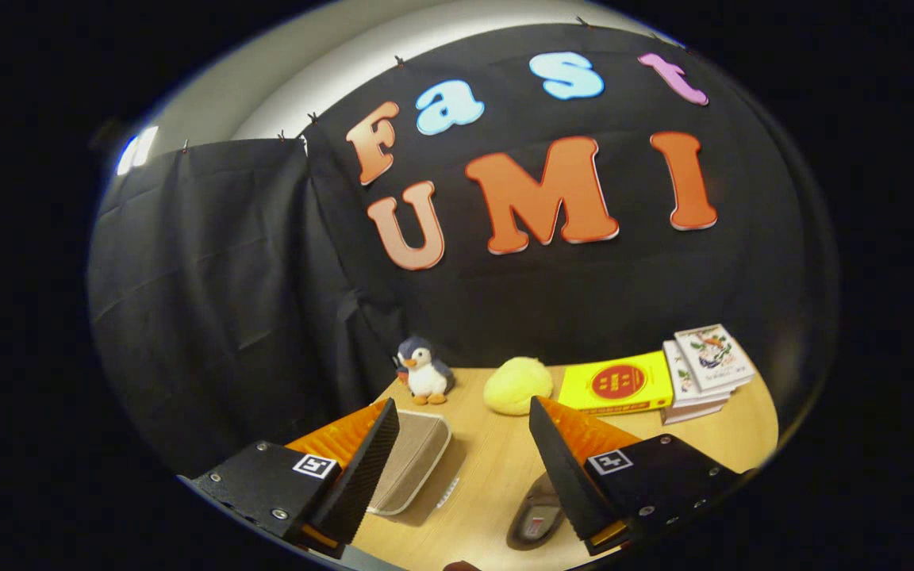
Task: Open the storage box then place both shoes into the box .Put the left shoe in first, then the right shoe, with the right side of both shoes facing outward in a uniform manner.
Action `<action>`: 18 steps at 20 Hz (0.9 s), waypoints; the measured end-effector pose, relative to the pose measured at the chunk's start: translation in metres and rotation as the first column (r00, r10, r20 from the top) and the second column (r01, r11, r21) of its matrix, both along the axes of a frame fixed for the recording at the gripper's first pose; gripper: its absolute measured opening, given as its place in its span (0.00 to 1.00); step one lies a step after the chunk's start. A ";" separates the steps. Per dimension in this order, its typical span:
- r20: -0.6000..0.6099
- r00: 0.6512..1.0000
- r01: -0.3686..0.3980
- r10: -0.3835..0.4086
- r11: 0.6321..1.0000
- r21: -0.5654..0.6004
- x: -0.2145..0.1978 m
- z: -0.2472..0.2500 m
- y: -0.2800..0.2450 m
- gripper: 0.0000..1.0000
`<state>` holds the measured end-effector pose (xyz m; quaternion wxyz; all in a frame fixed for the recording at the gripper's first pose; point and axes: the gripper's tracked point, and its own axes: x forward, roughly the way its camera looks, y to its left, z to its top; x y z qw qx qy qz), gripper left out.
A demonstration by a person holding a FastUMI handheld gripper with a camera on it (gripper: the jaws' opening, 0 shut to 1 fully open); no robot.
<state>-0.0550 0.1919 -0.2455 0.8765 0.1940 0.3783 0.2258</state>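
The claw (pixel 463 444) is held open above the tabletop (pixel 489 484), flanked by a storage box (pixel 413 464) and a shoe (pixel 536 519).

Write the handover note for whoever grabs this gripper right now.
Gripper: open, holding nothing, raised over the table.
Storage box: by the left finger, lid looks shut.
One shoe: low by the right finger, partly hidden; left or right unclear.
Penguin toy, yellow plush and books sit beyond the fingers.
Done: apparently nothing.
Left: open box, left shoe in, then right.
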 end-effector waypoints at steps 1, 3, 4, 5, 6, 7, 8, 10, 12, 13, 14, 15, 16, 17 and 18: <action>-0.025 1.000 -0.006 0.006 1.000 -0.001 -0.003 -0.009 0.006 0.99; -0.080 0.996 -0.044 0.044 0.999 0.006 -0.013 -0.029 0.022 0.98; -0.106 0.992 -0.065 0.066 0.998 0.017 -0.019 -0.037 0.031 0.98; -0.131 0.987 -0.086 0.089 0.996 0.030 -0.025 -0.045 0.038 0.99; -0.159 0.981 -0.105 0.110 0.994 0.043 -0.031 -0.053 0.046 0.98; -0.185 0.974 -0.124 0.133 0.991 0.058 -0.038 -0.059 0.053 0.98; -0.214 0.964 -0.143 0.155 0.987 0.071 -0.044 -0.066 0.061 0.98; -0.264 0.942 -0.183 0.204 0.978 0.105 -0.057 -0.078 0.077 0.98; -0.312 0.919 -0.210 0.241 0.969 0.129 -0.068 -0.089 0.087 0.98; -0.328 0.910 -0.217 0.254 0.965 0.146 -0.072 -0.093 0.093 0.99; -0.344 0.900 -0.220 0.266 0.961 0.168 -0.076 -0.096 0.098 0.99; -0.363 0.889 -0.221 0.279 0.956 0.193 -0.081 -0.099 0.102 0.98; -0.381 0.878 -0.221 0.290 0.951 0.215 -0.085 -0.102 0.107 0.99; -0.398 0.865 -0.225 0.306 0.945 0.238 -0.091 -0.103 0.111 0.98; -0.412 0.853 -0.228 0.321 0.939 0.259 -0.095 -0.106 0.116 0.98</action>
